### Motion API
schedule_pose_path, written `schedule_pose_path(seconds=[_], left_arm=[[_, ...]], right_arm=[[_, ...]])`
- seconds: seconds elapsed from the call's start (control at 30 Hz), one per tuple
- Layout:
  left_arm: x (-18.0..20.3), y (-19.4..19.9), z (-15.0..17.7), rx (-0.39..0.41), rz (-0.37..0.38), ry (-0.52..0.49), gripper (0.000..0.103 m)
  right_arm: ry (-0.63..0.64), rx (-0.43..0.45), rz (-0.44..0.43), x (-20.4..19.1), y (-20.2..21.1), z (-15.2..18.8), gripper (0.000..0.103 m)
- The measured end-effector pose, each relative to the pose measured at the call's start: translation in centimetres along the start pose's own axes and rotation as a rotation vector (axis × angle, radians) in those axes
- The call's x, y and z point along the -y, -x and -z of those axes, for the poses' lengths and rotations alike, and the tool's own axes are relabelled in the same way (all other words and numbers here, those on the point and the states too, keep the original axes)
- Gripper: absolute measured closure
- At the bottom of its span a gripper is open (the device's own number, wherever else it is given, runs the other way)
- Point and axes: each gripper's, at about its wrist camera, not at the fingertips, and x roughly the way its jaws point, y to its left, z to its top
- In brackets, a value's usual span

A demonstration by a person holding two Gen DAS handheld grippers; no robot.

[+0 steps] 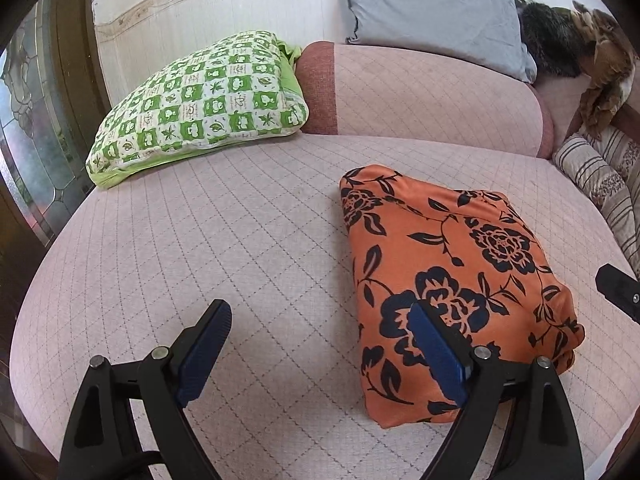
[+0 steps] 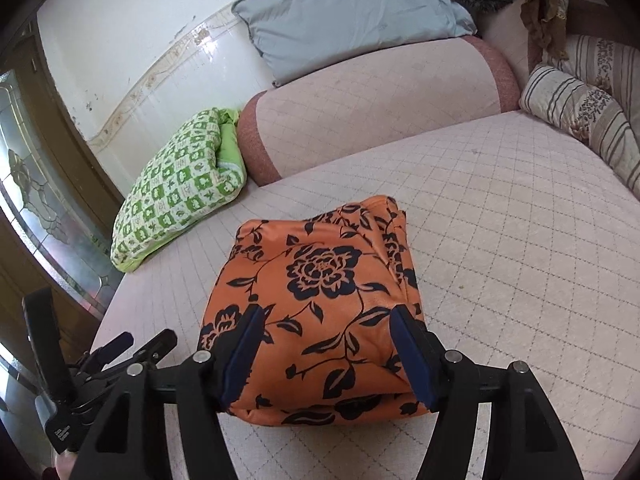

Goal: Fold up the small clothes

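Quilted pink bed (image 1: 240,240) carries folded orange garment (image 1: 452,280), green pillow (image 1: 200,100).

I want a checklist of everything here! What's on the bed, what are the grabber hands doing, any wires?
Surface: pink quilted mattress, no tears seen.
Job's things: orange flowered cloth, folded into a bundle.
Clutter: green checked pillow, grey pillow, striped cushion.
Grippers: left gripper open beside the cloth; right gripper open over the cloth's near edge.
Cables: nothing seen.
Surroundings: white wall, stained-glass door.
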Motion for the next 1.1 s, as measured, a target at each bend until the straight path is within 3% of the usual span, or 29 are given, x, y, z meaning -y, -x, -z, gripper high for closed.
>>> schedule_pose_path(seconds=[0.77,1.1], left_arm=[[1.1,-1.6,-0.5,-0.036,0.014,-0.012,0.012],[2.0,-5.7,-1.4,-0.165,0.170,-0.026,0.012]], right_arm=[[-0.009,-0.034,-0.011,0.4,-1.4,-0.3,0.034],[-0.123,-0.154,-0.030,5.1,-5.1,-1.9,0.034]])
